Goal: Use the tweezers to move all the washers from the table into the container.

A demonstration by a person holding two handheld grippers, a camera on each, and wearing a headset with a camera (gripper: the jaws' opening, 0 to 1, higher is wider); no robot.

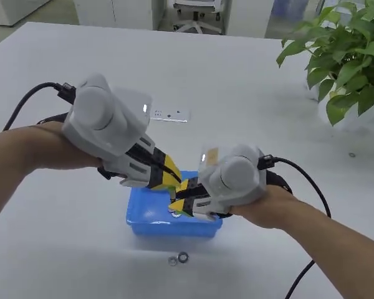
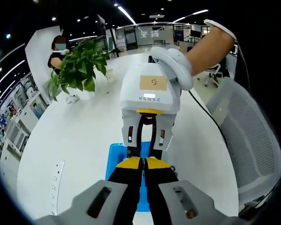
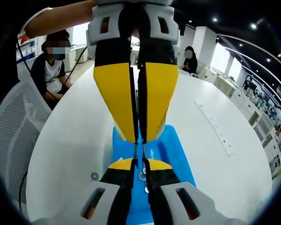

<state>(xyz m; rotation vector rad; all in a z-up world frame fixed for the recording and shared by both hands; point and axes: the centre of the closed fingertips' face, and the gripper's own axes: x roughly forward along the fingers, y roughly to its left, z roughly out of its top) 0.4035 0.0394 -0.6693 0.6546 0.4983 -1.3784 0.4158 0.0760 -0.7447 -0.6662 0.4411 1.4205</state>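
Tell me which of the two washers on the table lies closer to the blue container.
In the head view, the right-hand washer, the larger-looking one; the other washer sits beside it, slightly farther from the container.

Left claw (image 1: 176,182) and right claw (image 1: 176,205) nose-to-nose above container (image 1: 146,219); bare table (image 1: 237,93) around.

A leafy plant (image 1: 343,56) and a white power strip (image 1: 169,114) sit on the white table (image 1: 237,81).
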